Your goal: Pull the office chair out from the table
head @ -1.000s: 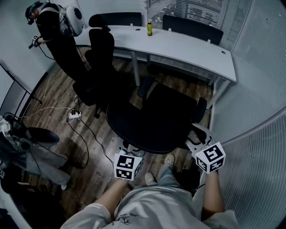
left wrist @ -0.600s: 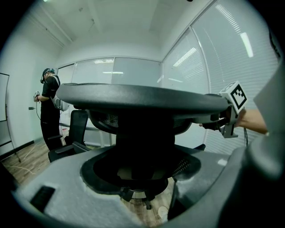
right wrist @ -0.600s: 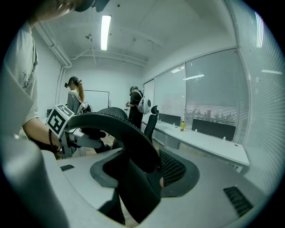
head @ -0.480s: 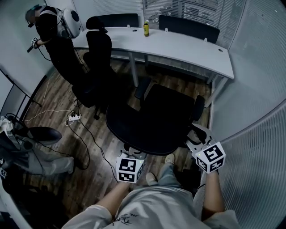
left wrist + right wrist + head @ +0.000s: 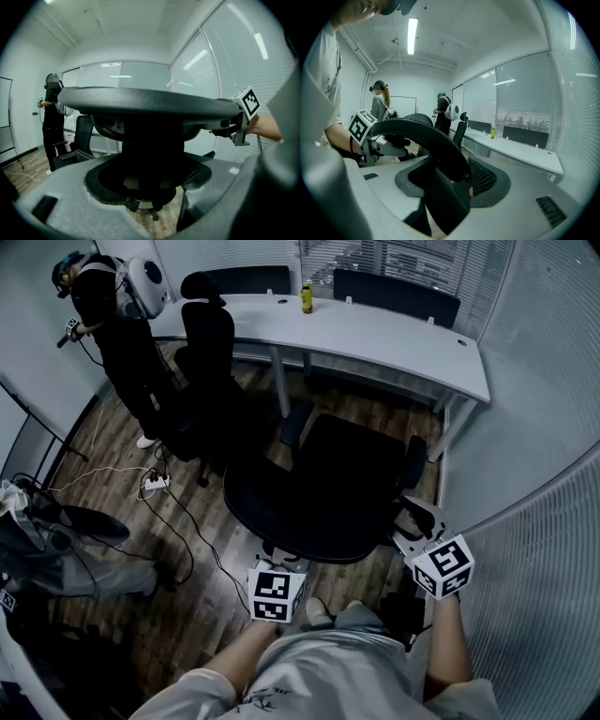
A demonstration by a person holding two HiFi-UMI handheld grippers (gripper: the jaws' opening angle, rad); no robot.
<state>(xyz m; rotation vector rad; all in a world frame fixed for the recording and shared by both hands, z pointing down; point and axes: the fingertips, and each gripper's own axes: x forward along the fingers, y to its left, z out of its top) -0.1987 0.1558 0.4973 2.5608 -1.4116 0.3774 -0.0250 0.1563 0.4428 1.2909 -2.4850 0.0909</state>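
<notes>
The black office chair point(image 5: 319, 493) stands out on the wood floor, apart from the long white table point(image 5: 394, 334), its backrest toward me. My left gripper point(image 5: 278, 566) is at the near left of the backrest's top rim and my right gripper point(image 5: 418, 527) is at its near right corner. In the left gripper view the rim point(image 5: 145, 104) runs across above the jaws, and the left gripper point(image 5: 150, 187) is shut on the dark backrest. In the right gripper view the curved rim point(image 5: 426, 136) drops between the jaws of the right gripper point(image 5: 450, 187), which is shut on it.
A second black chair point(image 5: 206, 343) stands at the table's left end beside a person in black point(image 5: 122, 315). A yellow bottle point(image 5: 306, 298) is on the table. A power strip and cables point(image 5: 155, 486) lie on the floor at left. A glass wall point(image 5: 544, 427) is close on the right.
The left gripper has shifted slightly nearer to me along the backrest. The chair has barely moved. The person at back left has shifted their stance.
</notes>
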